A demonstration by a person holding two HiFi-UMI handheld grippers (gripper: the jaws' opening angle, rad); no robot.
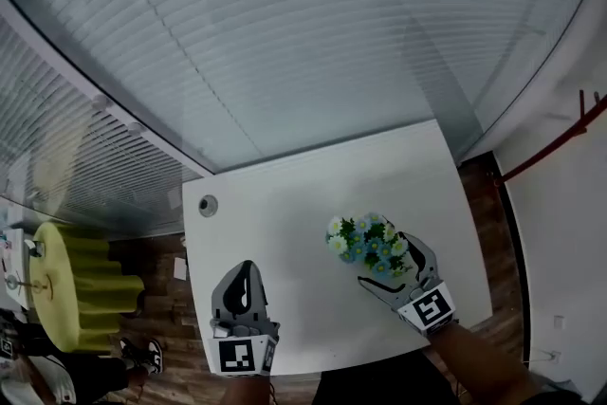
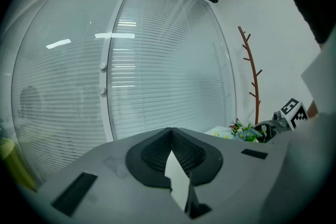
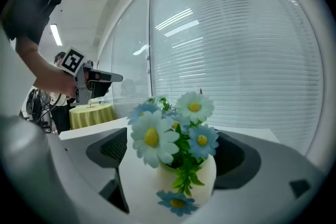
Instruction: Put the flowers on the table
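A bunch of blue and white daisies [image 1: 367,240] in a small white pot [image 3: 203,178] is over the right half of the white table [image 1: 285,204]. My right gripper [image 1: 392,263] is open, with one jaw on each side of the pot; a strip of table shows between the left jaw and the pot. A low flower hides the pot's base. My left gripper [image 1: 245,268] hangs over the table's near left part, shut and holding nothing. From the left gripper view [image 2: 170,134] the flowers [image 2: 242,131] and right gripper [image 2: 270,128] show far off to the right.
A glass wall with blinds [image 1: 313,33] runs behind the table. A small grey disc [image 1: 208,205] sits at the table's far left corner. A brown coat stand [image 2: 253,81] rises at the right. A round table with a yellow cloth [image 1: 71,285] stands to the left.
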